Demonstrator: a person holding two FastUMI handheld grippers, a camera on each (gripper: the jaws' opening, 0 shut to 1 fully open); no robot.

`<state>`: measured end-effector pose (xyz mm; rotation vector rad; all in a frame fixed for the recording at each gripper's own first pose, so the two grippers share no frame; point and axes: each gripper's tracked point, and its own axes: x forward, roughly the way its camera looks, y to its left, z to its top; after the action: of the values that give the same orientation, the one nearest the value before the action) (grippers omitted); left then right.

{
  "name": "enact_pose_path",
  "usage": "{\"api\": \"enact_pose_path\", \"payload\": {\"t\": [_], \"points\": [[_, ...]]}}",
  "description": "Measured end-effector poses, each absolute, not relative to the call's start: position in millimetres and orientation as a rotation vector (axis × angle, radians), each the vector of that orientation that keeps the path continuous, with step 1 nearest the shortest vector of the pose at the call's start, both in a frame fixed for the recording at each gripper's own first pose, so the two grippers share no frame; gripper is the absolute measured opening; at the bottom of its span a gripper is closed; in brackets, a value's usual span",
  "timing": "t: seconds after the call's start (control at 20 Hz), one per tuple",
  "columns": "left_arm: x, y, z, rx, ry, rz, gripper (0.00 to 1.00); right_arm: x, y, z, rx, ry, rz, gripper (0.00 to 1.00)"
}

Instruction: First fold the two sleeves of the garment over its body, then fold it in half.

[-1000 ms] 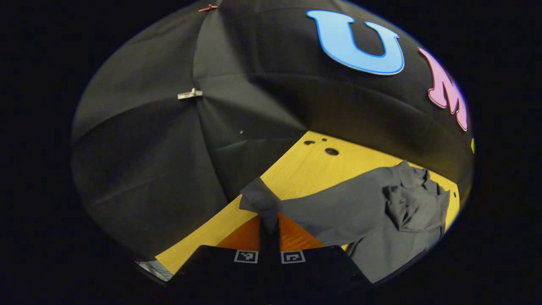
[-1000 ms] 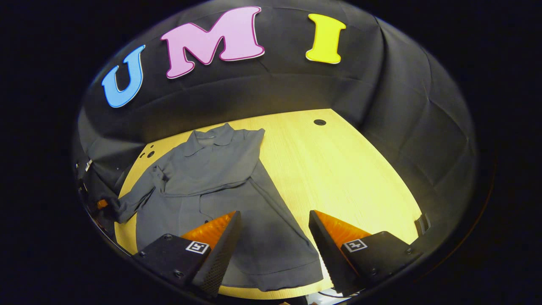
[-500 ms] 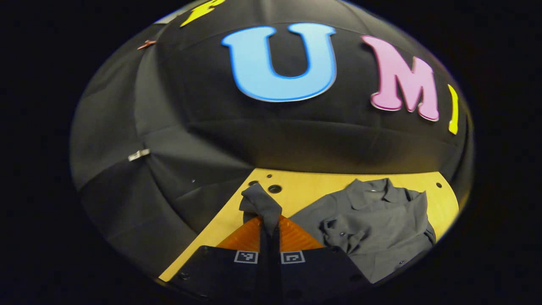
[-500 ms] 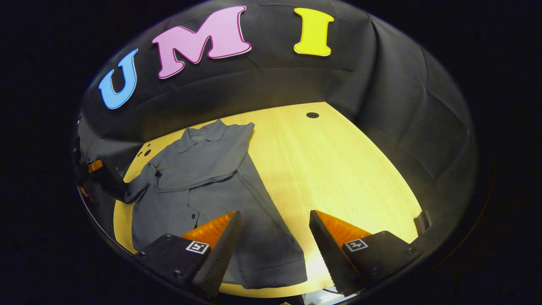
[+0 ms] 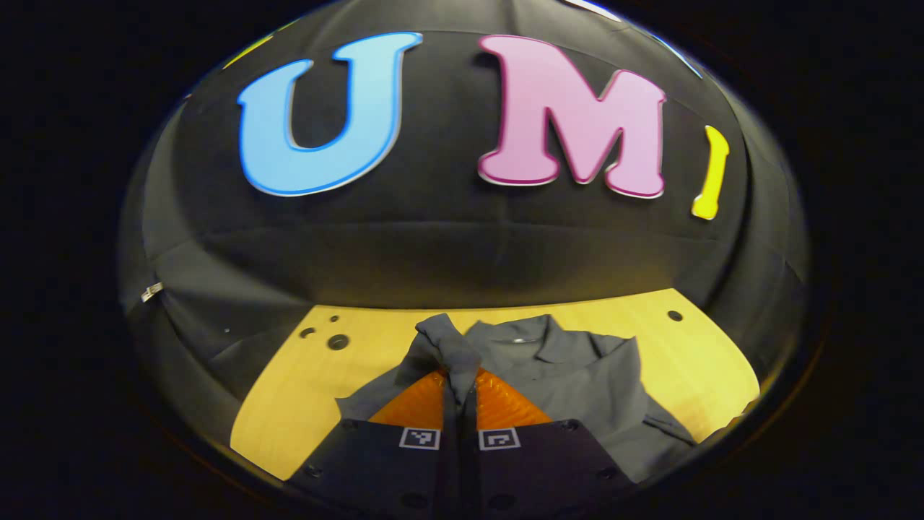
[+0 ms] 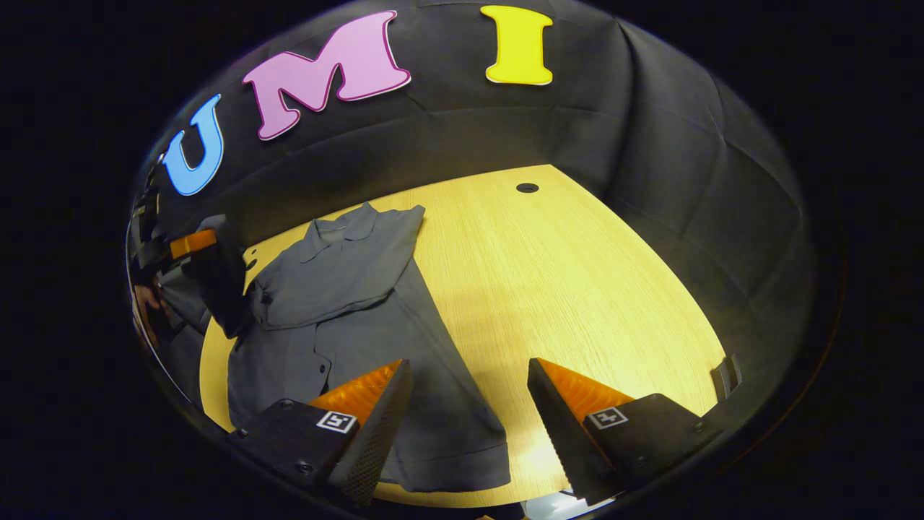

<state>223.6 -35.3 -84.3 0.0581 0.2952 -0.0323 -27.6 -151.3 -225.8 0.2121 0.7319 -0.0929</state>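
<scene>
The left tool (image 5: pixel 460 393) is pinched tight on the end of 1 sleeve (image 5: pixel 442 348) of the grey shirt (image 5: pixel 577 375). The cloth sticks up between its 2 fingers. In the right gripper view, the left tool sits far off at the left edge, lifted up beside the shirt's shoulder.

The right tool (image 6: pixel 469 404) is wide apart and holds nothing. It hangs over the bottom of the shirt, near the hem (image 6: pixel 462 462).

The shirt lies flat on the yellow counter (image 6: pixel 577 289), collar (image 6: pixel 339 227) at the far end. Its other sleeve (image 6: pixel 339 282) looks folded across the chest already. So this is likely the 2nd sleeve fold, and the fold in half is not done yet.

What could go wrong? The sleeve end is a small bunch of cloth, so it could slip out if the tool moves too fast. A hard pull could drag the whole shirt sideways, since nothing holds it down. That could mess up the sleeve that is folded. If the sleeve drops in a lump, the later fold in half may come out crooked.
</scene>
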Motion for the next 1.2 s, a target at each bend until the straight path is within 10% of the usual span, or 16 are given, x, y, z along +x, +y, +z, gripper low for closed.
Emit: {"api": "enact_pose_path", "payload": {"t": [0.9, 1.2], "points": [[259.0, -276.2, -168.0, 0.107, 0.514, -0.39, 0.04, -66.1, -209.0, -268.8, 0.275, 0.846, -0.197, 0.99], [250.7, -290.3, -193.9, 0.03, 0.612, -0.412, 0.22, -68.3, -217.6, -268.5, 0.292, 0.845, -0.21, 0.99]]}}
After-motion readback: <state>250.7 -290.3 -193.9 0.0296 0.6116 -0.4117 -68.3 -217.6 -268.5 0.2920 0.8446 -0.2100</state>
